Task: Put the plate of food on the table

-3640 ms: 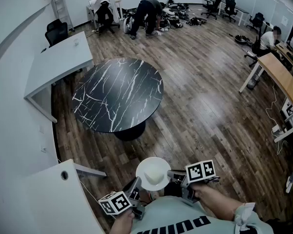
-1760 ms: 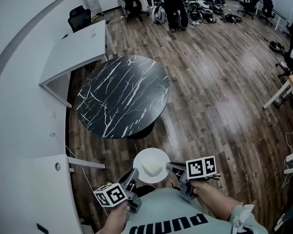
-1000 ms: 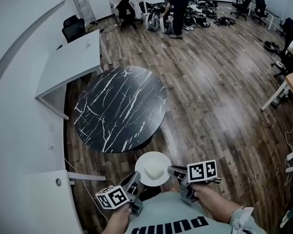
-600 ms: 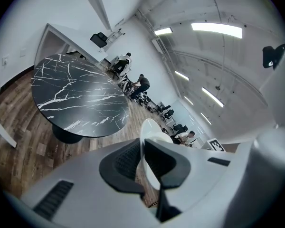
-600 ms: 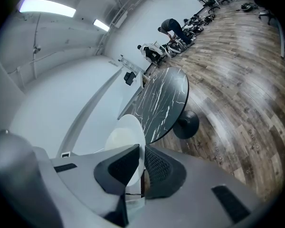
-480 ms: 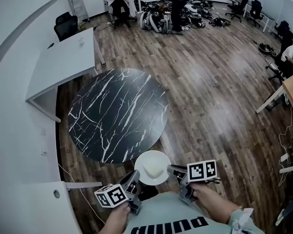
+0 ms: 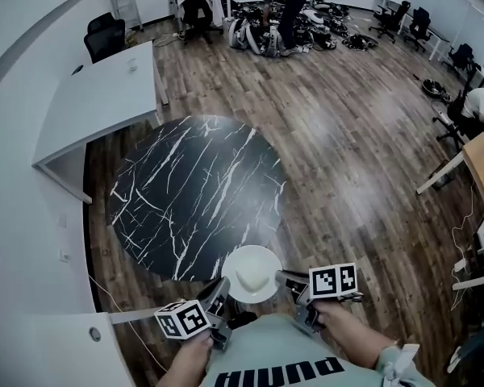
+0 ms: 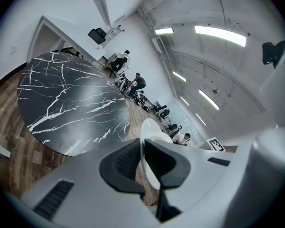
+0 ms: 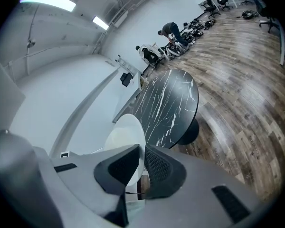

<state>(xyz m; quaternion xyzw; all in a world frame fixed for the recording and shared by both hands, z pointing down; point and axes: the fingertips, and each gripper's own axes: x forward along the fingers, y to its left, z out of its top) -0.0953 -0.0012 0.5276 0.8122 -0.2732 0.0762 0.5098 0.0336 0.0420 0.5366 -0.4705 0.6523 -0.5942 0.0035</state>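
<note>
Head view: a white plate [image 7: 252, 274] with a pale mound of food is at 6 o'clock, by the near edge of a round black marble table [image 7: 194, 192]. The left gripper [image 7: 223, 285] clamps its rim at 8 o'clock and the right gripper [image 7: 284, 279] at 4 o'clock. Left gripper view: the jaws pinch the thin rim, with the table at 10 o'clock. Right gripper view: the jaws are clenched on the rim, with the table at 1 o'clock.

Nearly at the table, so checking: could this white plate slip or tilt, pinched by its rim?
Probably stiff: the plate holds flat between left claw and right claw. Its smooth thin rim looks slippery, so it may pivot. The food could slide if tilted.
</note>
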